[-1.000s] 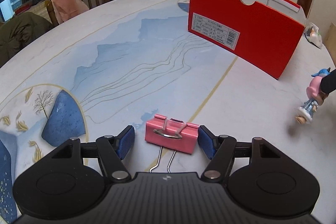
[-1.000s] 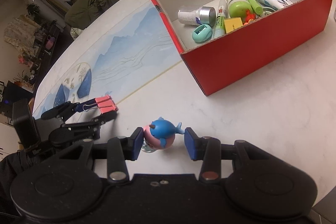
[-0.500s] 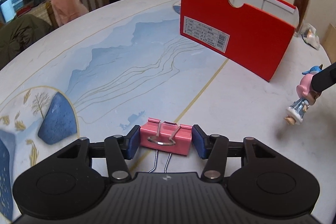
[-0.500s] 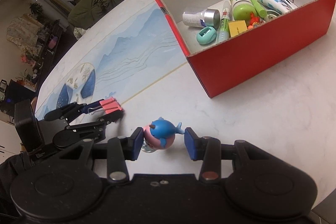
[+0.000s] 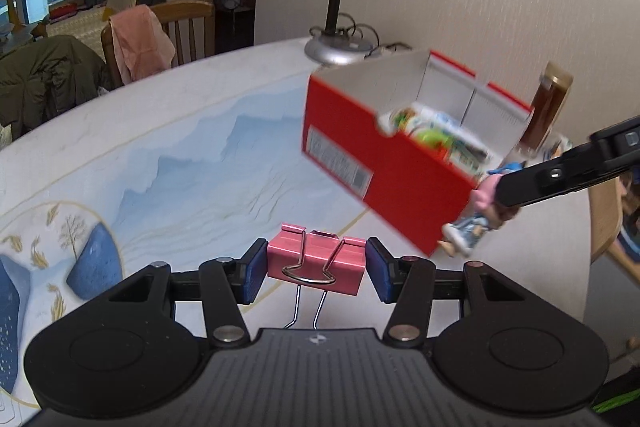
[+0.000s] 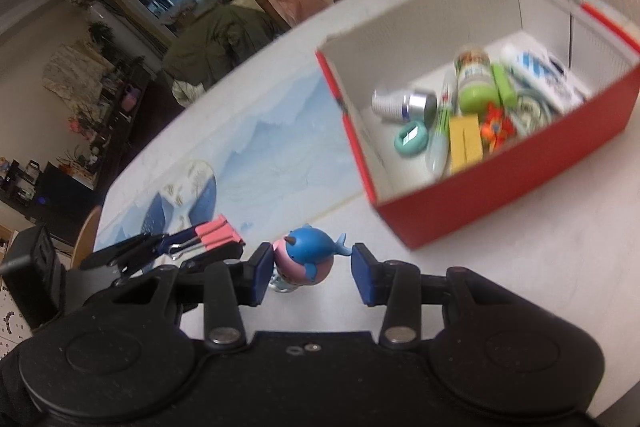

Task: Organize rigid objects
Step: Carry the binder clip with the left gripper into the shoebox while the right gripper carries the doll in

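Two grippers hang above the table [image 5: 180, 131], on the near side of the red box [image 6: 500, 195]. The left gripper [image 5: 316, 265] squeezes a pink binder clip [image 5: 316, 263], its blue pads tight on both ends. The right gripper [image 6: 306, 269] holds a little toy figure [image 6: 306, 259] by its head. Bare tabletop lies between them and the box's near wall, and the box top is open.

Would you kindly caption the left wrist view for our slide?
Left gripper shut on a pink binder clip, raised toward the open red box on the table.
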